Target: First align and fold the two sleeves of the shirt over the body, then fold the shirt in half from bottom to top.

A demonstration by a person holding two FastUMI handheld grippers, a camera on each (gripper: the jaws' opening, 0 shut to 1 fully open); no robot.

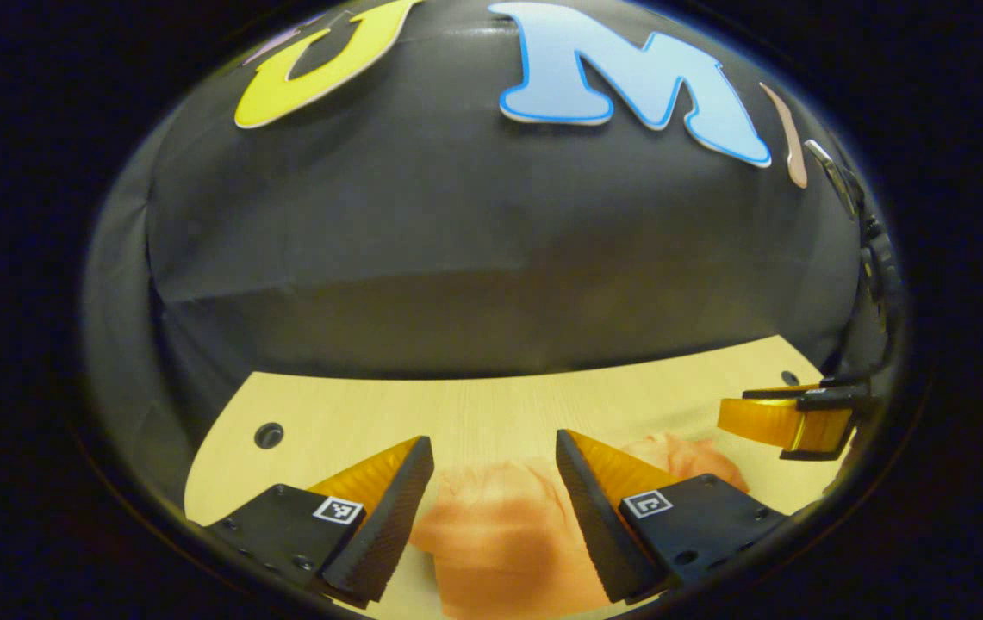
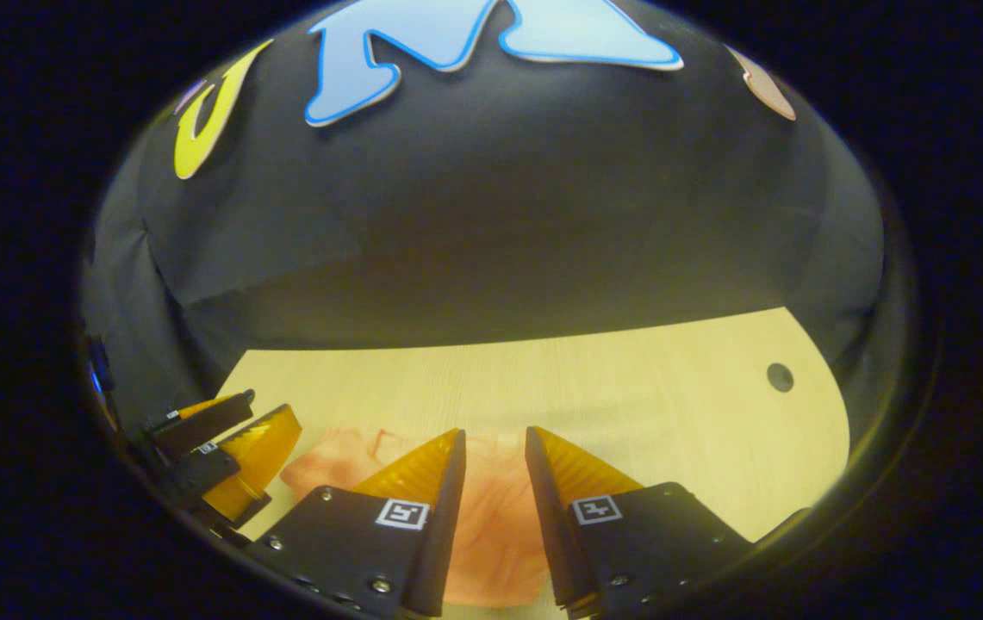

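Bench point(image 1: 491, 413): pale wood-grain top with a black cloth wall behind it. One round hole point(image 1: 268, 435) shows near its far left corner in the left gripper view; another round hole point(image 2: 780, 376) shows toward its far right in the right gripper view.

Shirt point(image 1: 508, 534): orange-pink fabric, lying rumpled on the bench. In the left gripper view it spreads beneath and between that gripper's fingers and runs on to the right behind the right-hand finger. In the right gripper view the shirt point(image 2: 491, 517) lies under the fingers and reaches out to the left; a folded or bunched edge shows there. Which part is sleeve and which is body cannot be told.

Left gripper point(image 1: 495, 491): fingers spread wide apart, tips aimed down toward the shirt, nothing held between them. Whether the tips touch the cloth cannot be told. In the right gripper view the same gripper point(image 2: 241, 456) appears at the low left edge, seen from the side, just beside the shirt's left end.

Right gripper point(image 2: 495, 474): fingers parted with a narrower gap, shirt fabric visible through the gap, no grip on it evident. In the left gripper view this gripper point(image 1: 788, 422) shows at the far right edge, level over the bench, just beyond the shirt's right end.

Markings: a small square black-and-white coded tag on each finger mount of both grippers; no readable writing on the shirt or the bench.
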